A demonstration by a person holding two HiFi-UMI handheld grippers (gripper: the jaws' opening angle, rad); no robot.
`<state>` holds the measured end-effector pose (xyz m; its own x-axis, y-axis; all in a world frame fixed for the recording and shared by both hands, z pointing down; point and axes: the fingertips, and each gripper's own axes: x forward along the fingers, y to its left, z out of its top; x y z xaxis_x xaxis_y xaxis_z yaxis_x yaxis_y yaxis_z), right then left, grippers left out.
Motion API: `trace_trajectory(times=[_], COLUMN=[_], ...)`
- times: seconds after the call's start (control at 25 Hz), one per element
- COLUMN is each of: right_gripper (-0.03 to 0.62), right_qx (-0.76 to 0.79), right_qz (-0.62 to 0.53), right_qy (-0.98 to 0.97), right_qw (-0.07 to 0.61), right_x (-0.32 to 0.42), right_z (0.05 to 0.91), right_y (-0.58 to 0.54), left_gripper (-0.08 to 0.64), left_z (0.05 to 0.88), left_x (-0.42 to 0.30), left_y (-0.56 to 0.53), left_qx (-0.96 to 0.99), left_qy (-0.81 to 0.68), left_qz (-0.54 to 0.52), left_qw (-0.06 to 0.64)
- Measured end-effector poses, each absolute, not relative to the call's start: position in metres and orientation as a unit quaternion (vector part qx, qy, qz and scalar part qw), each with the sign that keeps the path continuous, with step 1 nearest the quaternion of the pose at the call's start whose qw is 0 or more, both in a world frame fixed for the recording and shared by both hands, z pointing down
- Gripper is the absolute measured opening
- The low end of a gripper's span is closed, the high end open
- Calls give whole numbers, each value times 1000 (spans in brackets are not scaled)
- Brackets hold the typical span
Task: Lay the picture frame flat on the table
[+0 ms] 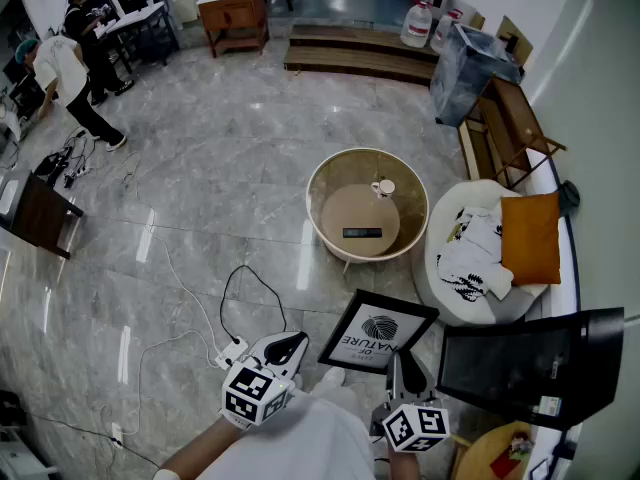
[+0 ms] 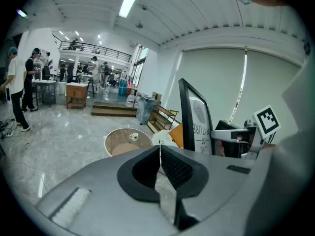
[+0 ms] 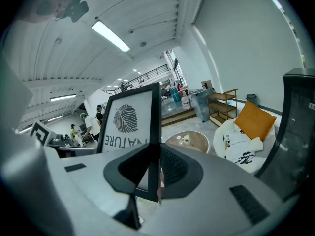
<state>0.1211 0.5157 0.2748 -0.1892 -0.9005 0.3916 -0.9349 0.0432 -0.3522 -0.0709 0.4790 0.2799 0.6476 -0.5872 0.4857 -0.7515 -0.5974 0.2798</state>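
A black picture frame (image 1: 378, 332) with a leaf print and the word NATURE hangs in the air, tilted, over the floor in front of me. My right gripper (image 1: 399, 368) is shut on its lower right edge; in the right gripper view the frame (image 3: 129, 127) stands upright between the pads, with the right gripper (image 3: 158, 155) clamped on its border. My left gripper (image 1: 289, 347) is shut on nothing, left of the frame and apart from it. From the left gripper (image 2: 160, 150) the frame (image 2: 193, 118) shows edge-on. A round low table (image 1: 326, 225) stands further ahead.
On the table sit a white mug (image 1: 383, 187) and a flat black device (image 1: 362, 233). A white seat (image 1: 447, 286) with an orange cushion (image 1: 530, 236) is at the right, above a black panel (image 1: 530, 363). Cables (image 1: 240, 298) cross the floor. People work at the far left.
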Motion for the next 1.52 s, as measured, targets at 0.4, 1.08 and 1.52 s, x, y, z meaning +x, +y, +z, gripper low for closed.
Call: trace_trajectory(times=[0.4, 1.08, 1.52], right_gripper=[60, 61, 60], right_qx=[636, 651, 647], right_qz=[268, 258, 258], right_qy=[-723, -713, -716], right_qw=[32, 39, 41], right_x=[98, 41, -1], right_z=[269, 264, 265], right_y=[507, 469, 430], left_gripper=[9, 9, 9], left_z=[279, 282, 279], left_x=[-92, -156, -194], left_y=[471, 438, 399], left_qx=[875, 883, 884], left_qy=[-386, -372, -373], left_qz=[166, 166, 157], left_qw=[239, 233, 235])
